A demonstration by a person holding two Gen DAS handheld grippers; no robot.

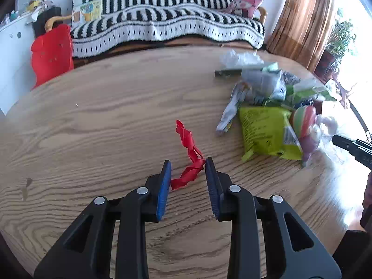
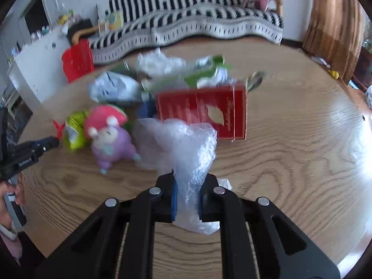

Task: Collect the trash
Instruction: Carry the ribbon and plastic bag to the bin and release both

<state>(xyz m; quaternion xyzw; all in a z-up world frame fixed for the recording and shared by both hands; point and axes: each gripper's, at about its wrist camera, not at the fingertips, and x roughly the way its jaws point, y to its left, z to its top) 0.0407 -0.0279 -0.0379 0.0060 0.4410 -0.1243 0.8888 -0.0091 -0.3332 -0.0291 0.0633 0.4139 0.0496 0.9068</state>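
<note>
On the wooden table [image 1: 93, 121], the left gripper [image 1: 188, 165] stands partly open around a twisted red wrapper [image 1: 189, 158] that touches its right pad, perhaps not yet pinched, while the right gripper [image 2: 187, 181] is clamped on a clear plastic bag [image 2: 186, 144] near the litter pile [image 2: 162, 76].

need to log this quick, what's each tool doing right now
Left tool: jaws around the twisted red plastic scrap, not visibly clamped; counts as open.
Right tool: shut on the crinkled clear plastic bag.

Home living room: sofa [image 1: 162, 23], curtain [image 1: 302, 18]
</note>
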